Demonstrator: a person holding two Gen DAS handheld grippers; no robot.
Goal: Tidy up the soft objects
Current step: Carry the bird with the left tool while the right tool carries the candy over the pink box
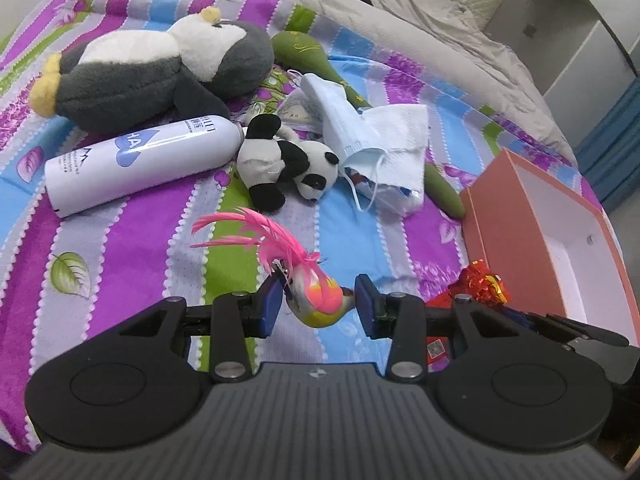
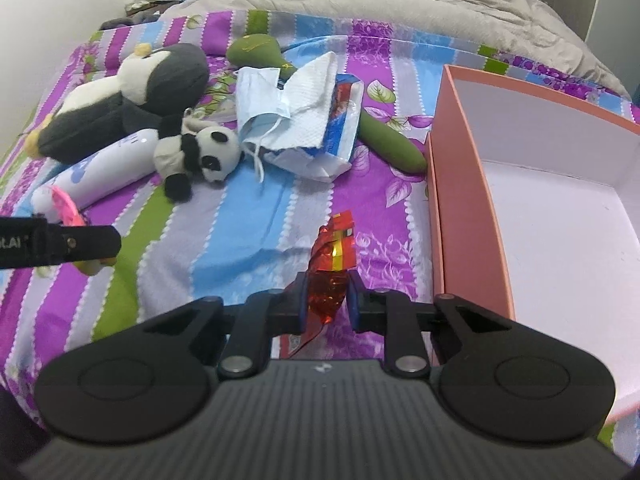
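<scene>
My left gripper is around a small toy bird with pink feathers; both pads touch it. My right gripper is shut on a red foil wrapper, just left of the pink box. The wrapper also shows in the left wrist view. A small panda plush lies mid-bed, also in the right wrist view. A grey penguin plush lies behind it, also in the right wrist view.
A white spray bottle lies left of the panda. A face mask and tissue cover a packet. A green soft club lies behind them. A grey duvet is at the far end. The striped bedspread covers the bed.
</scene>
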